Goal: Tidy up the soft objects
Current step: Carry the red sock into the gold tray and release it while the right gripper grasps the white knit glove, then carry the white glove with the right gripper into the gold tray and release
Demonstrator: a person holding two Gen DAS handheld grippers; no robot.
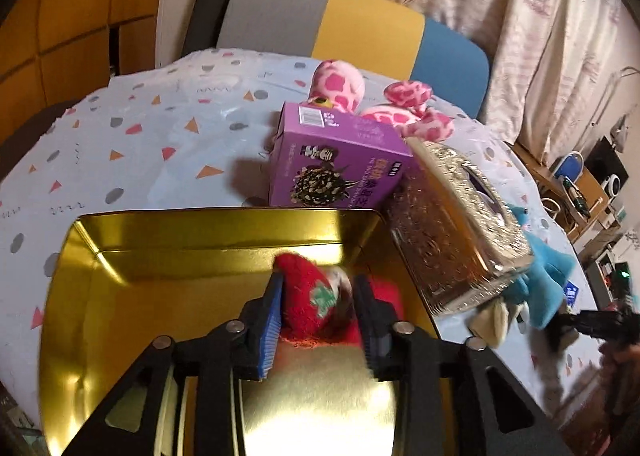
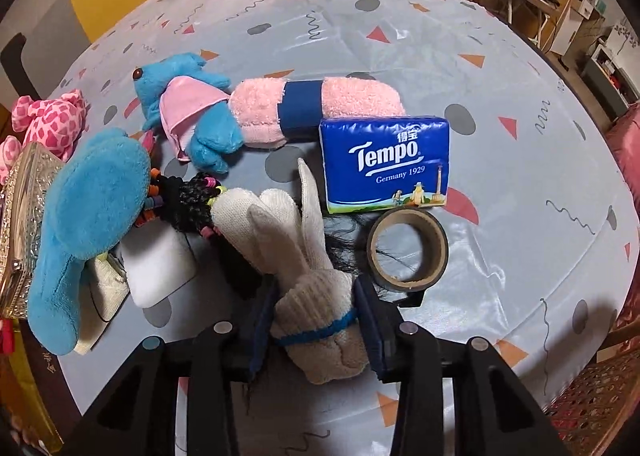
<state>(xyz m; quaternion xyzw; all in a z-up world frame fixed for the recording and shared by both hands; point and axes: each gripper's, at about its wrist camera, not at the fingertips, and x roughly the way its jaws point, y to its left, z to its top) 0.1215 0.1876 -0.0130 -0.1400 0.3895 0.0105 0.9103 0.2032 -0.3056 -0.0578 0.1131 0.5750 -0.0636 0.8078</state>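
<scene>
Sorting looks to be under way on both sides, with the gold tin [image 1: 120,240] serving as the collecting place for soft things. Over its shiny, smooth metal floor the left hand-held gripper [image 1: 318,308] straddles a red fuzzy sock [image 1: 308,304] with a green motif. The blue pads sit beside the pile rather than squeezing it, so I judge the jaws released, the sock lying inside the tin against its far wall.

On the bench [image 2: 520,136], under a glossy plastic cover printed with triangles and dots, the right hand-held gripper [image 2: 316,320] is clenched on a white knitted glove [image 2: 316,296] at its cuff, just above the blue trim. Holding the bunched cuff makes sense, since the limp fingers trail forward across the cloth.

Around it lie other candidates: a blue plush toy [image 2: 92,192], thick and velvety; a smaller blue plush with a pink cloth [image 2: 188,112]; a pink terry roll banded in navy [image 2: 320,104]; and a black braided hairpiece with coloured beads [image 2: 188,200].

Rigid or crisp things sit mixed in: a Tempo tissue pack [image 2: 386,164] in slick film, a tape roll [image 2: 408,248], a purple carton [image 1: 336,160] and an embossed metallic tissue box [image 1: 448,232] leaning by the tin. A pink spotted plush [image 1: 340,84] rests behind the carton.
</scene>
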